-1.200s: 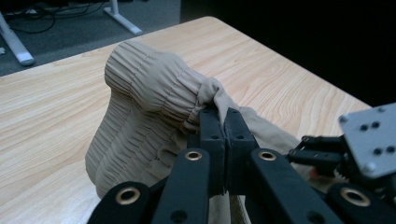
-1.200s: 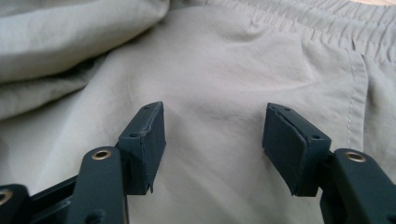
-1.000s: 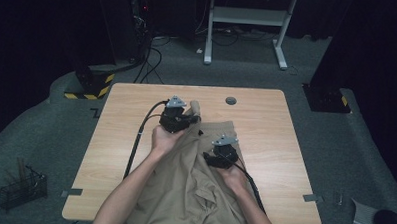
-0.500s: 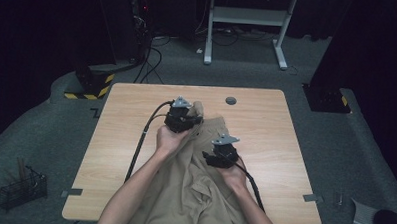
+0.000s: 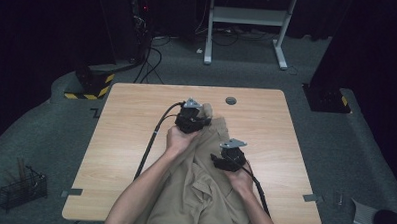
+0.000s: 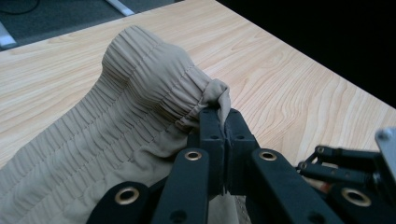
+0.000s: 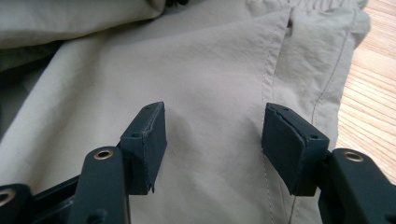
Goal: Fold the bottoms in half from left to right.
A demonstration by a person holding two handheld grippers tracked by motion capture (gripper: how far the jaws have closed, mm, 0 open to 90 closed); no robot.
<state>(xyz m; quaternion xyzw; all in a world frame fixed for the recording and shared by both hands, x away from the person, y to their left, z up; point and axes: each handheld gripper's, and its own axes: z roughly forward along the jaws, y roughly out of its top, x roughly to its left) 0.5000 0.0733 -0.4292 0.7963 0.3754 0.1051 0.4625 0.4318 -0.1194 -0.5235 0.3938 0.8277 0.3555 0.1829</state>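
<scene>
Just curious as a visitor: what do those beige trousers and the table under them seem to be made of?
The trousers look like thin, matte woven cloth, probably cotton or a synthetic blend: stitched seams show, and the gathered waistband looks elasticated. The table looks like light wood or a wood-look laminate, with visible grain lines and a smooth surface.

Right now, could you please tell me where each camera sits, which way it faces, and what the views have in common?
High view: fixed above the person's side, looking forward and down on the table; both forearms, left claw and right claw show.
Left gripper view: rides the left claw, facing along its jaws, shut on the trousers' gathered waistband.
Right gripper view: rides the right claw, jaws open above the cloth.
Shared: all three show the beige trousers and wooden table.
</scene>
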